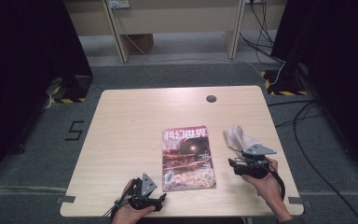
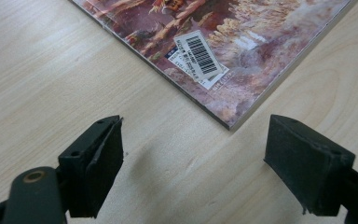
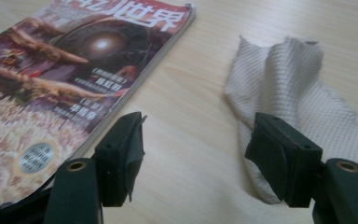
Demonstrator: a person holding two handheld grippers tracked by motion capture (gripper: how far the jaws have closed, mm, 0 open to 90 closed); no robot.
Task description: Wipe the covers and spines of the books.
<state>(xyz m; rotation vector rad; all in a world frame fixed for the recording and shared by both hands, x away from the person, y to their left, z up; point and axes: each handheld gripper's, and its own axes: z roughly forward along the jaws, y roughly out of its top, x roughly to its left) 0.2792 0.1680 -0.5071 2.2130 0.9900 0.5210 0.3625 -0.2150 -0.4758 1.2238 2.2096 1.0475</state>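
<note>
While both grippers' fingers gape empty, cloth (image 3: 303, 88) lies beside right gripper (image 3: 193, 154), mag (image 1: 187, 157) left.

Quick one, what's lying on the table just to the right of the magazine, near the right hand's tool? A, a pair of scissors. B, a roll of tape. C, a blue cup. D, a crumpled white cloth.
D: a crumpled white cloth lies on the table right of the magazine, just beyond the right tool, whose open jaws point toward the bare wood beside it.
</note>
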